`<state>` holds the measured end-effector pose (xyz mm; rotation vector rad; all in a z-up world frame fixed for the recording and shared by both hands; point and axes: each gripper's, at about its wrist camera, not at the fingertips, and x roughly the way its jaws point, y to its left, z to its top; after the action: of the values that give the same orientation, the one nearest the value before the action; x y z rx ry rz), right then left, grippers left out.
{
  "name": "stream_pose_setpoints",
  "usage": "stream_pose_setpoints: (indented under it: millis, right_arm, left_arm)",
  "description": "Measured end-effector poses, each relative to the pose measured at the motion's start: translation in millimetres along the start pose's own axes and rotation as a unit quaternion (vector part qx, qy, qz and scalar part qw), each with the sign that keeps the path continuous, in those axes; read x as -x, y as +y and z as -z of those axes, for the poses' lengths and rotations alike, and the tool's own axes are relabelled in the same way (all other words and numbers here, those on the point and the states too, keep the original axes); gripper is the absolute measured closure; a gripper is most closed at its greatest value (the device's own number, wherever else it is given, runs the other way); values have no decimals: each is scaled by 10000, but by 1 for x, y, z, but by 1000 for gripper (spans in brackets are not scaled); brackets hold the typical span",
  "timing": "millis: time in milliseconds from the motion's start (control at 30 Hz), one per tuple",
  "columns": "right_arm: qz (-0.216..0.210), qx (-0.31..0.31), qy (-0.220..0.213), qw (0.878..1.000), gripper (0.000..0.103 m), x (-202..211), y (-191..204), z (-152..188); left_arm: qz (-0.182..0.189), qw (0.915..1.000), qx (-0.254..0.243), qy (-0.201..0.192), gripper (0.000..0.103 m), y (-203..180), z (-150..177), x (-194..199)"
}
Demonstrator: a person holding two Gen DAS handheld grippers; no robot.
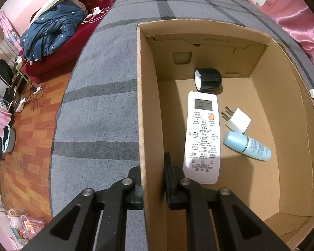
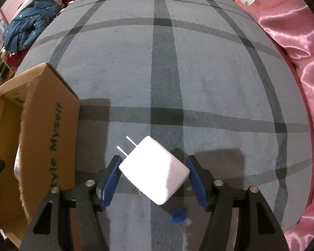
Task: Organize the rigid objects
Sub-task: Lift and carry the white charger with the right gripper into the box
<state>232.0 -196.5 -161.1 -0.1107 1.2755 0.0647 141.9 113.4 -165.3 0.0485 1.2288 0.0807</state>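
Observation:
A cardboard box (image 1: pixel 148 96) sits on the grey plaid bed cover. Inside it lie a white remote (image 1: pixel 203 138), a black tape roll (image 1: pixel 208 79), a white plug adapter (image 1: pixel 238 120) and a light blue bottle (image 1: pixel 247 145). My left gripper (image 1: pixel 151 167) is shut on the box's left wall, one finger outside and one inside. In the right wrist view my right gripper (image 2: pixel 153 167) is shut on a white charger (image 2: pixel 155 169), its prongs pointing up-left, just above the cover. The box (image 2: pixel 50 129) stands to its left.
A small blue piece (image 2: pixel 179 214) lies on the grey plaid cover (image 2: pixel 198 73) below the charger. Pink satin bedding (image 2: pixel 293 41) borders the right side. A red sofa with a blue quilt (image 1: pixel 50 33) stands left, past the bed edge.

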Motion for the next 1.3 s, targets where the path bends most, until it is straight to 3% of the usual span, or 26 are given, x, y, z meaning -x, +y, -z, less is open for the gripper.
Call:
stream_pose_setpoints:
  millis: [600,1300]
  right_arm:
    - [88,388,67,9992,36,40,30,22]
    - [115,871,-225,9959,37,99,74,13]
  left_arm:
    - [-42,10000,-31,3,89,-1,1,1]
    - [-17,10000,0,11,89,-1,0,2]
